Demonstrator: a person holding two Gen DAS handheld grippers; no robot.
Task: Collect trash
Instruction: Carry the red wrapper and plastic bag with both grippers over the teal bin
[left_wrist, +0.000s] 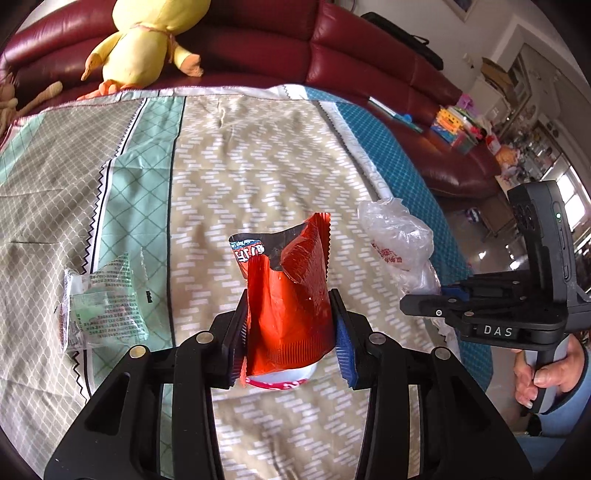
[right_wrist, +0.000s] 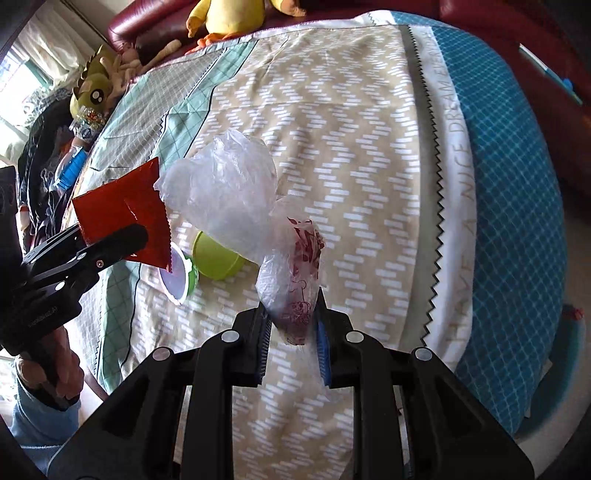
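My left gripper (left_wrist: 290, 334) is shut on a torn red snack wrapper (left_wrist: 288, 295), held above the patterned cloth; the same wrapper (right_wrist: 123, 208) shows at the left of the right wrist view. My right gripper (right_wrist: 291, 341) is shut on a crumpled clear plastic bag with red print (right_wrist: 236, 199), also lifted off the cloth; that bag (left_wrist: 397, 240) hangs to the right in the left wrist view. A clear and green printed wrapper (left_wrist: 101, 295) lies flat on the cloth at the left. A green cup (right_wrist: 218, 260) and a round white-lined lid (right_wrist: 179, 275) lie on the cloth below the bag.
The patterned cloth (left_wrist: 266, 162) covers the surface, with a blue section (right_wrist: 509, 206) on the right. A dark red sofa (left_wrist: 280, 48) with a yellow duck plush (left_wrist: 144, 40) stands behind. More plush toys (right_wrist: 98, 85) and clutter sit at the left edge. A hand (left_wrist: 550, 376) grips the right tool's handle.
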